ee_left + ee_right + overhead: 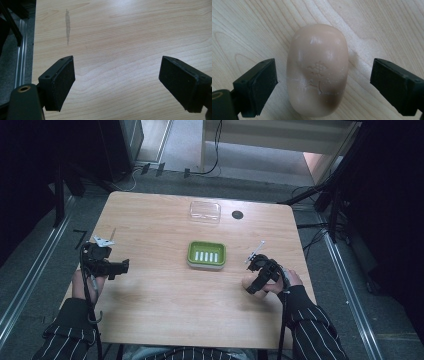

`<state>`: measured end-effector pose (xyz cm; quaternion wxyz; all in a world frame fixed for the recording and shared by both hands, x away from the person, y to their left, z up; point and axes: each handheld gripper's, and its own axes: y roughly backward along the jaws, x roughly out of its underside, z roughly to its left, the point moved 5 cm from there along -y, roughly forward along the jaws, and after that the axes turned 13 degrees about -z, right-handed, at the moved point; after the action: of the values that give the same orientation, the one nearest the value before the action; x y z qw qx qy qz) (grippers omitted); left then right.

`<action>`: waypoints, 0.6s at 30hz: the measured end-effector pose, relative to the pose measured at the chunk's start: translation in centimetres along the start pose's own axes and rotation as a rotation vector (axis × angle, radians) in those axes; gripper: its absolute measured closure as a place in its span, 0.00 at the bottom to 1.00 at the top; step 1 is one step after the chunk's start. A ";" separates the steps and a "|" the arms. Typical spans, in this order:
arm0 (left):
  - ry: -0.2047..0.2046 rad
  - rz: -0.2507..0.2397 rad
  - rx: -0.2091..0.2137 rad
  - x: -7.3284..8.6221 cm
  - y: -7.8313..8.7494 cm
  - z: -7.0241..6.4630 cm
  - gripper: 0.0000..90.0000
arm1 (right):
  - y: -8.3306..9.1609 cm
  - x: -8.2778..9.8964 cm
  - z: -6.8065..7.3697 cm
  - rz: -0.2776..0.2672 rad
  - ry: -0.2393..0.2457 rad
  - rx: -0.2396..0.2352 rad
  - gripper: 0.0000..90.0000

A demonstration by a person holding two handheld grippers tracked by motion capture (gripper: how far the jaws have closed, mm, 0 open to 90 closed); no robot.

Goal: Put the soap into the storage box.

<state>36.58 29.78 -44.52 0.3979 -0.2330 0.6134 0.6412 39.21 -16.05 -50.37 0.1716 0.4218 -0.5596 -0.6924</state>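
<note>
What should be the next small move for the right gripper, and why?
Probably close the right gripper on the soap bar. The bar lies on the table between the jaws, with a gap on each side, so the pads do not press on it yet.

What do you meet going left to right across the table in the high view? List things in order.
Left gripper → green soap dish → black disc → soap bar, between the open jaws of the right gripper.
</note>
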 end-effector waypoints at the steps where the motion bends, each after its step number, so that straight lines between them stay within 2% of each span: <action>1: 0.000 -0.002 0.000 0.0 0.0 0.0 0.16 | 0.0 0.0 0.0 0.012 -0.005 0.001 0.11; 9: -0.001 0.000 0.000 0.0 0.0 0.0 0.16 | -0.8 0.0 0.1 0.043 0.016 0.013 0.14; 12: 0.000 -0.001 -0.001 0.0 0.0 0.1 0.16 | -0.9 -0.1 0.2 0.037 0.019 0.011 0.16; 14: -0.001 0.000 -0.001 0.0 0.1 0.1 0.16 | -1.0 -0.1 0.3 0.038 0.018 0.014 0.22; 18: -0.002 -0.001 -0.001 0.0 0.1 0.1 0.16 | -1.1 0.0 0.3 0.052 0.023 0.006 0.26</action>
<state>36.52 29.87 -44.41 0.3986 -0.2331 0.6126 0.6414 39.20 -15.50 -51.39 0.1948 0.4155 -0.5706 -0.6811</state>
